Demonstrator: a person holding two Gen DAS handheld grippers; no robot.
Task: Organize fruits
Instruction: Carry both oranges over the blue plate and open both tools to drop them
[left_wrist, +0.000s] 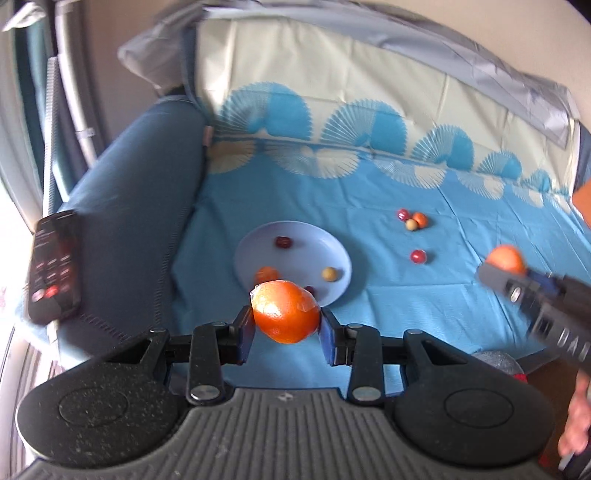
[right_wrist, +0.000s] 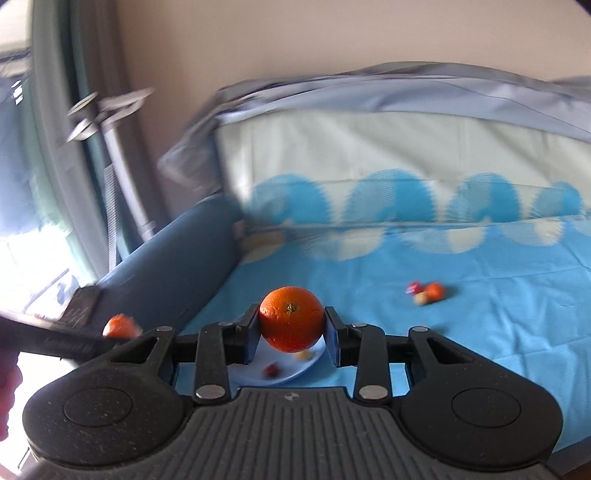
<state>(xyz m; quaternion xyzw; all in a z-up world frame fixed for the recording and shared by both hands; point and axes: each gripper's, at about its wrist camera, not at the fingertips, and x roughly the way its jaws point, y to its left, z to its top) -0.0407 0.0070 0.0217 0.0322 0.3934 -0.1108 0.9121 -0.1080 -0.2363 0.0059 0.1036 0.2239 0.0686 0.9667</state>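
Note:
My left gripper (left_wrist: 286, 325) is shut on a wrapped orange (left_wrist: 285, 311) and holds it above the near rim of a pale blue plate (left_wrist: 314, 236). The plate holds a small orange fruit (left_wrist: 266, 275), a dark red one (left_wrist: 283, 242) and a tan one (left_wrist: 329, 274). My right gripper (right_wrist: 291, 332) is shut on an orange (right_wrist: 291, 319), held above the plate (right_wrist: 295, 371). In the left wrist view it shows at the right (left_wrist: 495, 271) with its orange (left_wrist: 506, 258). Loose small fruits (left_wrist: 412, 220) and a red one (left_wrist: 418, 256) lie on the blue cloth.
A blue patterned cloth (left_wrist: 406, 302) covers the sofa seat. A blue armrest (left_wrist: 140, 221) at the left carries a phone (left_wrist: 55, 266). The backrest (left_wrist: 332, 74) rises behind. The small fruit cluster also shows in the right wrist view (right_wrist: 428, 291).

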